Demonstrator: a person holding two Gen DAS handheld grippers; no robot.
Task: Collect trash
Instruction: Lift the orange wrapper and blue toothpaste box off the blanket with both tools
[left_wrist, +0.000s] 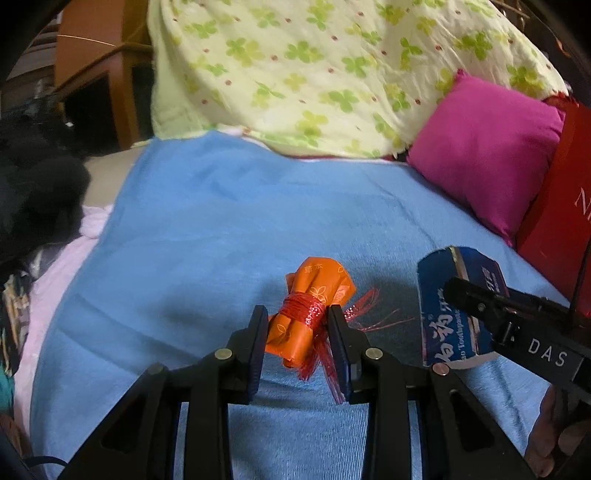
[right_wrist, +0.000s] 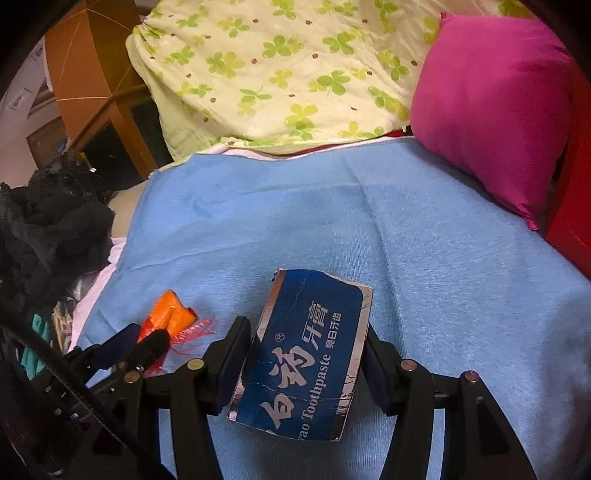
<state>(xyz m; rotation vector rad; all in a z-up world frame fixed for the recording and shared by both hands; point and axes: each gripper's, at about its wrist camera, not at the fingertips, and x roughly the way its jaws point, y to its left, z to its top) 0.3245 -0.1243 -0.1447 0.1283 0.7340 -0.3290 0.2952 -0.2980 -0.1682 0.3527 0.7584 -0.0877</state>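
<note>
The left gripper (left_wrist: 298, 332) is clenched on an orange wrapper (left_wrist: 312, 312), its two fingers pressed against either side of the bundle. The wrapper is rolled up and bound around its middle with red string (left_wrist: 303, 308), and loose red strands (left_wrist: 373, 314) fan out to the right of it over the blue towel (left_wrist: 221, 229). From the right wrist view the same wrapper (right_wrist: 168, 314) shows at the lower left, pinched in the left gripper's fingers (right_wrist: 147, 347), with red strands (right_wrist: 194, 332) spilling beside it.

The right gripper (right_wrist: 306, 354) grasps a torn piece of blue toothpaste box (right_wrist: 306, 354), flattened, with silver edges and white lettering. Both fingers press on its long sides and it is held tilted above the towel. In the left wrist view this box (left_wrist: 454, 314) sits just right of the wrapper, with the right gripper's finger (left_wrist: 480, 299) laid across it.

The towel (right_wrist: 424, 229) covers the bed under both grippers. To the left of it lies a heap of dark clothes (right_wrist: 48, 229). Farther back on the right, a pink pillow (left_wrist: 487, 155) rests on the towel's edge, touching a red bag (left_wrist: 554, 206) beside it. Behind them is a pale quilt with green clover print (left_wrist: 314, 66), and at the far left an orange wooden cabinet (left_wrist: 92, 66).
</note>
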